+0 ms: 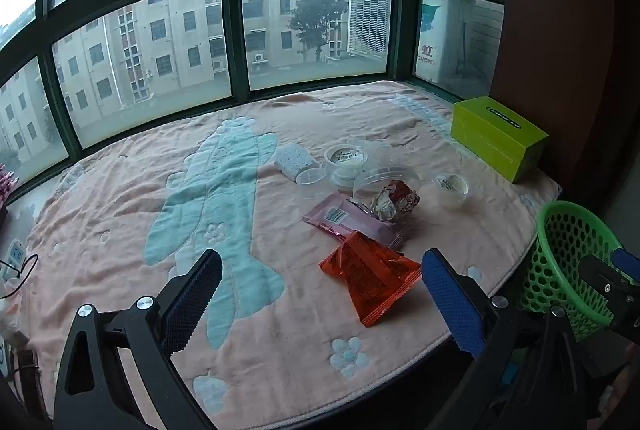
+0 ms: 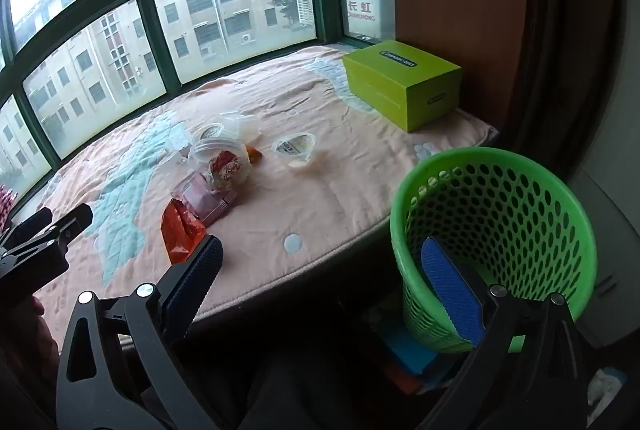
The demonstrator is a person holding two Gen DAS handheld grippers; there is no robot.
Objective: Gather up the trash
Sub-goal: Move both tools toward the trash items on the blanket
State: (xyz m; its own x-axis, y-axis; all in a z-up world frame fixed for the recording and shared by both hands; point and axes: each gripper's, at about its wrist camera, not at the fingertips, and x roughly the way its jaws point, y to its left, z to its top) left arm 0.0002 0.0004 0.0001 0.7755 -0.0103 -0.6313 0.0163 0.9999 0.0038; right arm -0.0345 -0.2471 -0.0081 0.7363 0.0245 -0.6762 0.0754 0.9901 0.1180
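Trash lies on a pink blanket [image 1: 120,214] spread over a window ledge. An orange wrapper [image 1: 370,280] lies nearest, just ahead of my left gripper [image 1: 324,294], whose jaws stand wide open and empty. Behind the orange wrapper lie a pink wrapper [image 1: 348,220], a crumpled red-and-white wrapper [image 1: 394,202] and several clear plastic cups [image 1: 346,160]. The green mesh basket [image 2: 496,230] stands at the ledge's right edge. My right gripper [image 2: 324,290] hangs open and empty in front of the ledge, its right finger before the basket. The orange wrapper [image 2: 182,230] shows beyond its left finger.
A lime-green box [image 1: 500,136] sits at the ledge's far right corner against a brown wall. Dark green window frames run along the back. A power strip and cable [image 1: 16,262] lie at the left edge. The blanket's left half holds no objects.
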